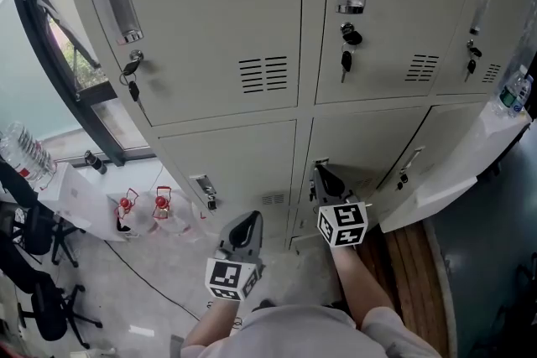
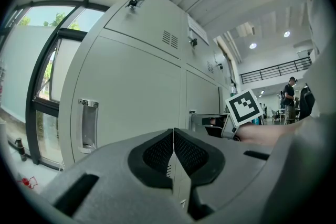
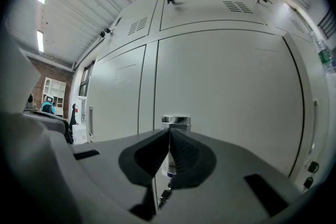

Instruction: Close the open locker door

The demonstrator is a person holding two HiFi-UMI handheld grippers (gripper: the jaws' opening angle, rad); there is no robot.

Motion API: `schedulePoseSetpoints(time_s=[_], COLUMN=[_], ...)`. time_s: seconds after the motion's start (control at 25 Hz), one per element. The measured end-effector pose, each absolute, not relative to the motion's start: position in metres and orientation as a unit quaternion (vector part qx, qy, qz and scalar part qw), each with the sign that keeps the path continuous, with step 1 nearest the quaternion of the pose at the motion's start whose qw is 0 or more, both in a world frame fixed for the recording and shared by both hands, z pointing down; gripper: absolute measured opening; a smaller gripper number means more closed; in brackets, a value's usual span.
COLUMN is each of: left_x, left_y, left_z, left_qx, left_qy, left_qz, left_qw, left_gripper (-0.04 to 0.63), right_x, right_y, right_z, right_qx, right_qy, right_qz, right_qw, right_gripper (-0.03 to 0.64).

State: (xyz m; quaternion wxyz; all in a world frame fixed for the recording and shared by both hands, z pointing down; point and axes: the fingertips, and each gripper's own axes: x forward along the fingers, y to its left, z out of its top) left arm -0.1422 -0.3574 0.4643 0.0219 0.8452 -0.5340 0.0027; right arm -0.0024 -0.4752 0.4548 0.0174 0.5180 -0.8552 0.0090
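Hardly begun, by the look of it: locker door (image 1: 470, 159) swung out at lower right, near the right gripper (image 1: 322, 173). Right gripper and left gripper (image 1: 248, 222) both pressed together on nothing, facing shut doors. Left to do: pushing it flush.

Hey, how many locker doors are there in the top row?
3: the left door, the middle door, the right door. More may lie beyond the frame.
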Motion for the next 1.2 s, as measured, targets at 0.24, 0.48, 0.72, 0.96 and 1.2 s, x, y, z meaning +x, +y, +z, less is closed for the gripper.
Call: schedulePoseSetpoints(time_s=[0.24,0.48,0.72,0.96,1.2], left_x=[-0.143,-0.140,-0.132,-0.121,-0.105], left_y=[-0.358,-0.355,-0.352,-0.351,-0.346], left_z=[0.464,0.462,0.459,0.456,0.451], left_qx=[0.844,0.846,0.848,0.852,0.856], left_qy=[-0.536,-0.533,-0.529,-0.524,-0.518], left_qz=[0.001,-0.001,-0.001,-0.002,0.005], left_qw=[0.021,0.020,0.015,0.010,-0.008], left_gripper=[0.011,0.011,0.011,0.011,0.011], right_x=[-0.002,0.002,0.021,0.044,0.065], right_y=[-0.475,-0.467,-0.446,-0.414,-0.379], right_z=[0.455,0.455,0.454,0.456,0.454], right_qx=[0.518,0.519,0.527,0.535,0.542], right_qy=[-0.855,-0.855,-0.850,-0.845,-0.840], right_qz=[0.009,0.010,0.015,0.023,0.033], right_qw=[0.020,0.020,0.011,0.005,-0.013], right_gripper=[0.014,0.014,0.014,0.014,0.014])
